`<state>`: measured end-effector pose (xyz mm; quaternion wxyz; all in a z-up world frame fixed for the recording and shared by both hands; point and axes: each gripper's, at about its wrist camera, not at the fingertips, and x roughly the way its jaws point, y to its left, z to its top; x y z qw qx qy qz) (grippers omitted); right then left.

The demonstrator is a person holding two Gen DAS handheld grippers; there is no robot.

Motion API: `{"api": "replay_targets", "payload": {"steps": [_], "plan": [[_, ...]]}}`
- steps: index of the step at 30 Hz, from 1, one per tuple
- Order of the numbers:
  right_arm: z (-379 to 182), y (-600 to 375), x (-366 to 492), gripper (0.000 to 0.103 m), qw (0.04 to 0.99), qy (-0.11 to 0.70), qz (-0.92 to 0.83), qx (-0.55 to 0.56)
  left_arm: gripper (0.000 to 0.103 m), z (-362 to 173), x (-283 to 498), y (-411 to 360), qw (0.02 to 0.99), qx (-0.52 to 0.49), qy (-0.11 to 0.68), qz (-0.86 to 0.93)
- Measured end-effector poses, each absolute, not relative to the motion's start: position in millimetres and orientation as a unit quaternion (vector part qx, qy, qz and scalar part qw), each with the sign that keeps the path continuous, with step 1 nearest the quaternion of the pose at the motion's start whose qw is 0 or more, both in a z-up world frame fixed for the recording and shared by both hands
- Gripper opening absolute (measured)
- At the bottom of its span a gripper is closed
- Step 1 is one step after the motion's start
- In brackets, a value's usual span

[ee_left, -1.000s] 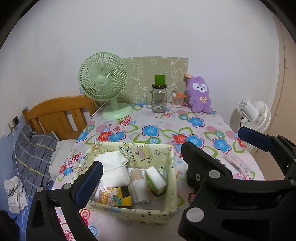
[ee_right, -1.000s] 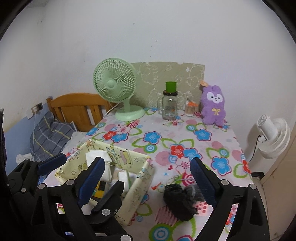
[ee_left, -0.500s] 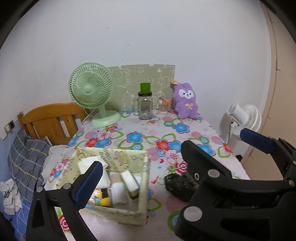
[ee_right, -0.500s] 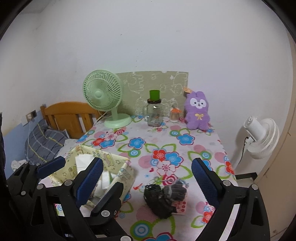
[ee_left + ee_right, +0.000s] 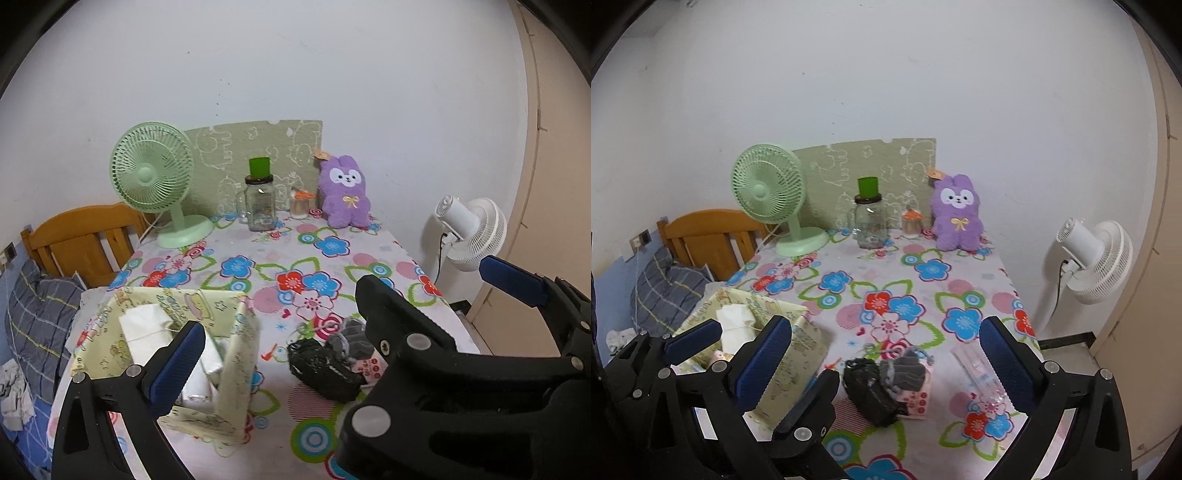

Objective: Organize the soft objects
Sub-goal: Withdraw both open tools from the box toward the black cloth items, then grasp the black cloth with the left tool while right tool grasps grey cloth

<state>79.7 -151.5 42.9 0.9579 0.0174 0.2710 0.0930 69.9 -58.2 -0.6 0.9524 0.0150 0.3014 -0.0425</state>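
Observation:
A yellow patterned fabric box [image 5: 236, 354] [image 5: 798, 354] sits at the table's near left and holds white folded cloths [image 5: 147, 325] and small packs. A black bundle [image 5: 321, 369] [image 5: 871, 391] and a grey knitted piece [image 5: 351, 339] [image 5: 908, 373] lie on a pink card to the box's right. My left gripper [image 5: 332, 317] is open and empty above the box and bundle. My right gripper [image 5: 886, 354] is open and empty, held over the bundle. A purple plush bunny [image 5: 345, 192] [image 5: 956, 214] stands at the far edge.
A green desk fan [image 5: 155, 184], a glass jar with a green lid [image 5: 260, 199] and a small orange-topped jar [image 5: 301, 203] stand at the back. A clear packet [image 5: 979, 373] lies near right. A white fan [image 5: 1089, 258] stands right of the table. A bed lies left.
Both grippers have pulled back and shifted right. The black bundle and grey piece now show in the left wrist view. Both stay open and empty.

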Motion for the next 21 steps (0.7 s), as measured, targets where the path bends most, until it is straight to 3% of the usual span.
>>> {"api": "replay_targets", "payload": {"steps": [21], "plan": [[-20, -198, 96, 0.103, 0.945, 0.317, 0.073, 0.025, 0.103, -60, 89, -100, 0.936, 0.014, 0.349, -0.053]]}}
